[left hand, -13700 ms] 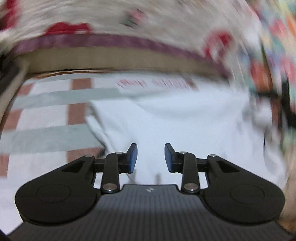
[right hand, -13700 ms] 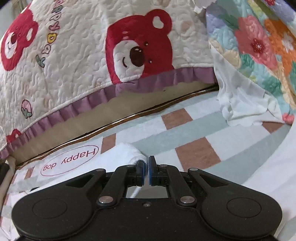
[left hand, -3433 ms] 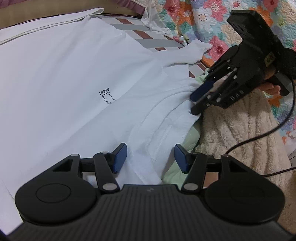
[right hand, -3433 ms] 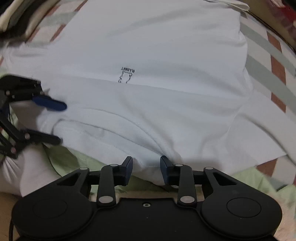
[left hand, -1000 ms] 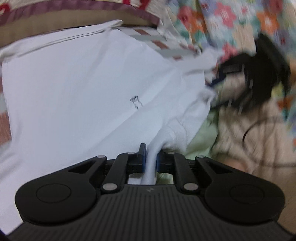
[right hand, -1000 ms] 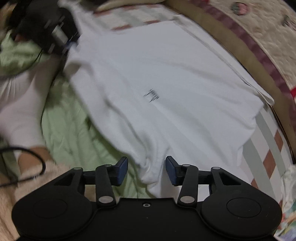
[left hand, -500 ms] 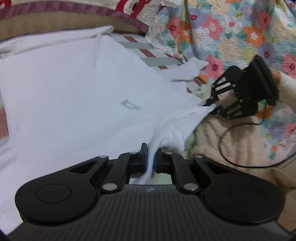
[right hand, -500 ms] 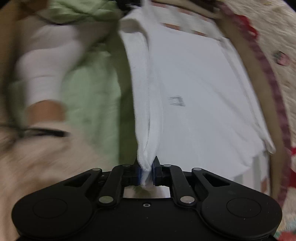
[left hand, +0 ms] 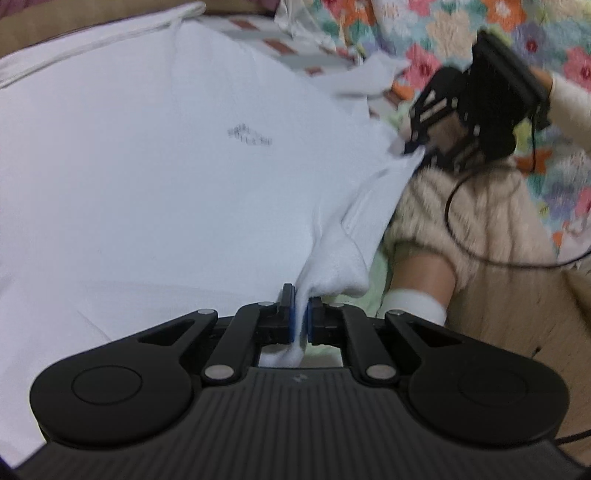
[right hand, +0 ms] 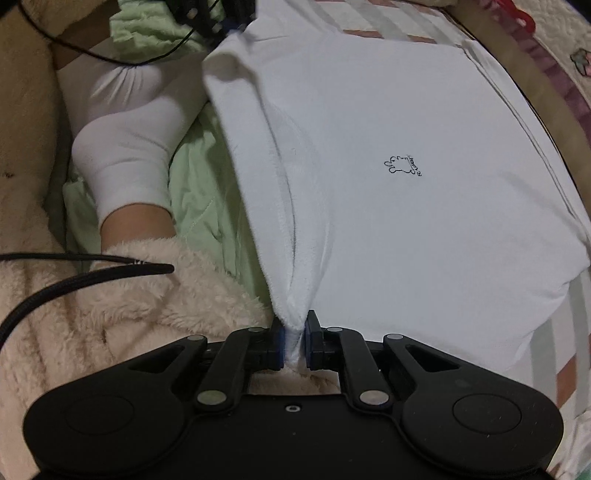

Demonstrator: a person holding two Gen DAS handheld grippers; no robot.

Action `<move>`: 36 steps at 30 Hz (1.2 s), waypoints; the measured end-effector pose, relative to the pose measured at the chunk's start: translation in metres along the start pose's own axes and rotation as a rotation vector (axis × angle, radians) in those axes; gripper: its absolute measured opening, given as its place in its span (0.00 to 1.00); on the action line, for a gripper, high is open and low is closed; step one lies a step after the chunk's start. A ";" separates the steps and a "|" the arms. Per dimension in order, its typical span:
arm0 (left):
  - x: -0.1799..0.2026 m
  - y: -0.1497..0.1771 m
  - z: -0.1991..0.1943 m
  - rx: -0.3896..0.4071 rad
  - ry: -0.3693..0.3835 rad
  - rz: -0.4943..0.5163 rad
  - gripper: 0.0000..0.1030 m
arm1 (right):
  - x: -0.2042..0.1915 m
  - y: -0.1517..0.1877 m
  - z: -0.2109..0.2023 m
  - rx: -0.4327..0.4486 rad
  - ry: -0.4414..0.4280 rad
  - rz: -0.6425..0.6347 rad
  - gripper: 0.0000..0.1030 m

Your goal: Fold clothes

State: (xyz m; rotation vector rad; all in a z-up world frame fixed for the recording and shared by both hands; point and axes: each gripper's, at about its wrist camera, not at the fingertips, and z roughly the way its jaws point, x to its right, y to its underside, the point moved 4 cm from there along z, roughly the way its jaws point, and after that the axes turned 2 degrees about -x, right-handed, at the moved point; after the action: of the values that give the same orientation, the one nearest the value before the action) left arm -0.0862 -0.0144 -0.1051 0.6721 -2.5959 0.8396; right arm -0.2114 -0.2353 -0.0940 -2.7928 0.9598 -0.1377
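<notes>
The small print on the white shirt (left hand: pixel 249 136) is smeared by blur in the left wrist view, unreadable. The right gripper (left hand: pixel 413 146) there is blurred too, its fingertips lost against cloth. The shirt's far hem runs past the frame edge.

The bed (right hand: pixel 546 365) is covered by a sheet checked in pale grey-green bands and brick-red squares, bare at the lower right of the right wrist view and in a strip at the top centre of the left wrist view. A white T-shirt (right hand: pixel 424 221) lies spread on it, filling the middle of both views, a small black rabbit print (right hand: pixel 404 165) on its front; its near edge is raised off the bed. A light green blanket (right hand: pixel 199 192) lies just beside the shirt, at centre left of the right wrist view. A flowered quilt (left hand: pixel 461 26) sits at the upper right of the left wrist view.
</notes>
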 end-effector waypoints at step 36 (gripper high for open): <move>-0.031 -0.056 0.032 0.136 -0.166 -0.162 0.43 | 0.203 0.249 0.031 0.293 -0.305 1.608 0.48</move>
State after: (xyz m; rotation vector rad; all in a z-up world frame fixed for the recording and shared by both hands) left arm -0.0355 -0.0637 -0.1175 1.0162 -2.6002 0.9504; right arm -0.1960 -0.5489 -0.1695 -1.0748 2.3577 0.3254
